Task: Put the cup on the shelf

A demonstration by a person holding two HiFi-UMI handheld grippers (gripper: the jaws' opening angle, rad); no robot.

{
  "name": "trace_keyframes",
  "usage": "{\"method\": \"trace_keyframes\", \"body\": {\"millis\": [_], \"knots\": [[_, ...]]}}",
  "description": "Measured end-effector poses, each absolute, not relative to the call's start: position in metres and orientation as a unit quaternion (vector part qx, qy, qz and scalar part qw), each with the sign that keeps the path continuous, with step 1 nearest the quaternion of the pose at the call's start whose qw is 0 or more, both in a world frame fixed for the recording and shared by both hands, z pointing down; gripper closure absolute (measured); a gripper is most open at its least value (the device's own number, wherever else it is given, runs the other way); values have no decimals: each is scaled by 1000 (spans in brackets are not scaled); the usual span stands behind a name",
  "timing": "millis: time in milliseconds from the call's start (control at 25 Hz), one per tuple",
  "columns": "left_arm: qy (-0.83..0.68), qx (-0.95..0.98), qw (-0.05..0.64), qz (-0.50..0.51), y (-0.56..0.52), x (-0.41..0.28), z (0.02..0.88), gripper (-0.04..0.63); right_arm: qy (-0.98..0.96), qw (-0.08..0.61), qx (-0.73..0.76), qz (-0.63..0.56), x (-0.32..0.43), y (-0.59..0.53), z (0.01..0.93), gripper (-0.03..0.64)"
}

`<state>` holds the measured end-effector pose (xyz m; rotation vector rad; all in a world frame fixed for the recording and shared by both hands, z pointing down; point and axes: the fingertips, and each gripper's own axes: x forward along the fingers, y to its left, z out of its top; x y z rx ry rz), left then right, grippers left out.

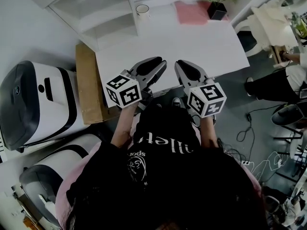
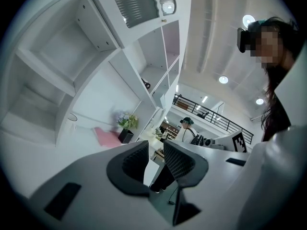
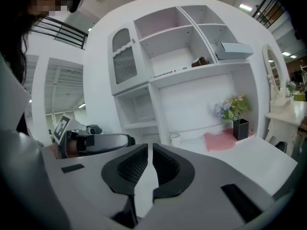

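Head view: my left gripper (image 1: 160, 63) and my right gripper (image 1: 180, 65) sit side by side at mid-frame, over the near edge of the white table (image 1: 206, 47). Neither has anything in its grasp. The cup (image 1: 142, 10) stands upright at the top of the frame, on the far end of the table, just beside the white shelf (image 1: 96, 13) and well apart from both grippers. To its right lie a pink cloth (image 1: 192, 12) and a black pot of flowers (image 1: 217, 8). A brown box (image 1: 88, 85) lies along the table's left side.

Left gripper view: my jaws are clenched as far as they go, only a thin slit between the tips, and empty. The cup (image 2: 72, 117) shows small and blurred at centre left, on the tabletop below the shelf's compartments.

Right gripper view: my jaws are pressed almost together on nothing. Just above them, right of centre, the cup (image 3: 175, 139) stands on the table beside the shelf's lower upright, with the pink cloth (image 3: 223, 140) further right.
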<state>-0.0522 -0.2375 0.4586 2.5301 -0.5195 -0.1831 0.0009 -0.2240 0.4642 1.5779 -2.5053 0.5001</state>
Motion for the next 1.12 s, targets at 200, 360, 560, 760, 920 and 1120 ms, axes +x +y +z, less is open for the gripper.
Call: {"method": "trace_keyframes", "body": {"millis": [200,360,560,760,920,1120], "knots": [[-196,940,271,-65,-238,-56,459,489,-839,80,512,163,-9,-222,466,554],[-197,941,269,-65,-237,-57,457,489,-843,78,508,161,-12,-222,465,555],[-197,941,266,-62,-235,-57,456,489,-843,75,508,158,-10,-222,463,555],[-194,944,261,-55,-230,-53,457,489,-840,76,513,158,-5,-216,464,555],[-190,947,255,-46,-224,-47,458,489,-838,76,517,159,0,-211,464,554],[-181,949,256,-40,-218,-35,460,489,-835,76,521,158,9,-206,465,555]]}}
